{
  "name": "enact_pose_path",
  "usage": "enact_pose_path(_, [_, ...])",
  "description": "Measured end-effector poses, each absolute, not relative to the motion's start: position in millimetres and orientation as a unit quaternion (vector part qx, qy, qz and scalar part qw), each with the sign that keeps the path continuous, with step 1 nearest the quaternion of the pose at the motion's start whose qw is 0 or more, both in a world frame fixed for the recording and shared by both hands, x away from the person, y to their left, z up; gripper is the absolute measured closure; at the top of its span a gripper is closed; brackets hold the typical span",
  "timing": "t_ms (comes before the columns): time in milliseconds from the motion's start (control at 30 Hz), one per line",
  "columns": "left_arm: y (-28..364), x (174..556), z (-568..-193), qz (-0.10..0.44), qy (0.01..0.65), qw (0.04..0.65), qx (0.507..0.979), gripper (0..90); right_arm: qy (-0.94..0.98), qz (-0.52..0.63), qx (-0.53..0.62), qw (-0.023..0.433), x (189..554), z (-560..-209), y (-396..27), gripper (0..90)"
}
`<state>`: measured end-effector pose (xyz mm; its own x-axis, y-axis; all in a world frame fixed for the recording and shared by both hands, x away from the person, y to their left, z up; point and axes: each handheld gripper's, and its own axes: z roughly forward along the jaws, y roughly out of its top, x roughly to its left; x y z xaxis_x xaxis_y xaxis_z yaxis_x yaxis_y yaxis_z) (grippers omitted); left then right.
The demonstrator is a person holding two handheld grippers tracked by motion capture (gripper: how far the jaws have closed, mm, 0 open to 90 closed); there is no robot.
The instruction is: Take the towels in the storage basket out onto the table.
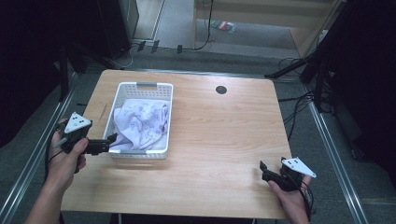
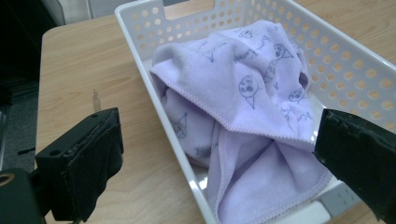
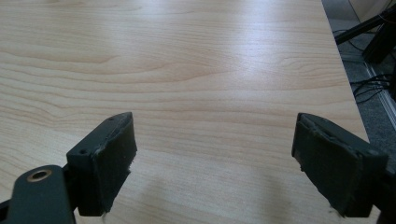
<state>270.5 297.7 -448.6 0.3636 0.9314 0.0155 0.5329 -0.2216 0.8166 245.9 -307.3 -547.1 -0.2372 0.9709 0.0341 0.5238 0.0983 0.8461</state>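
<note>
— Black pads fill the bottom of what I see along my left gripper (image 2: 219, 158); its jaws stand wide apart, one outside the white basket (image 2: 140, 51) wall, the other over the near corner.

— And what's between them?

— Nothing gripped. A lilac towel (image 2: 243, 116) lies crumpled inside the basket, and its near fold hangs just short of my jaws.

— Which step would you call this?

— The reach, I'd say. I'm lined up on the cloth at the basket's near end but haven't closed on it.

— What does the next move ask of you?

— Going forward and down so both pads pass inside the basket wall, then pinching the stitched hem that runs across the top fold. If one jaw stays outside, I'd likely catch the plastic rim as well.

— How does the towel look?

— Soft and fleecy, bunched into loose folds, printed with small dark line drawings. It fills most of the basket, heaped rather than flat.

— Your other tool?

— My right gripper (image 1: 271, 171) waits well away from the basket, over bare table (image 3: 196, 70) near the front edge, jaws also spread and holding nothing.
</note>
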Motion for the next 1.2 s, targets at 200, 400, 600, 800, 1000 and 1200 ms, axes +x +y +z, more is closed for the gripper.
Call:
enact_pose_path(200, [286,289,-442,0.257,0.502,0.363,0.742,2.1,0.683,0.389,0.547,0.287,246,-547,-307,13.7])
enact_pose_path(400, [278,307,-441,0.239,0.505,0.345,0.754,2.1,0.683,0.39,0.547,0.287,246,-547,-307,13.7])
enact_pose_path(600, [270,323,-443,0.225,0.506,0.329,0.765,2.1,0.684,0.39,0.547,0.285,246,-547,-307,13.7])
enact_pose_path(800, [262,336,-445,0.217,0.504,0.314,0.775,2.0,0.684,0.391,0.545,0.285,246,-547,-308,13.7])
enact_pose_path(1000, [255,351,-450,0.213,0.501,0.287,0.788,0.1,0.684,0.392,0.545,0.285,246,-547,-308,13.7])
enact_pose_path(1200, [250,365,-453,0.203,0.504,0.27,0.795,0.1,0.684,0.391,0.546,0.286,246,-547,-308,13.7])
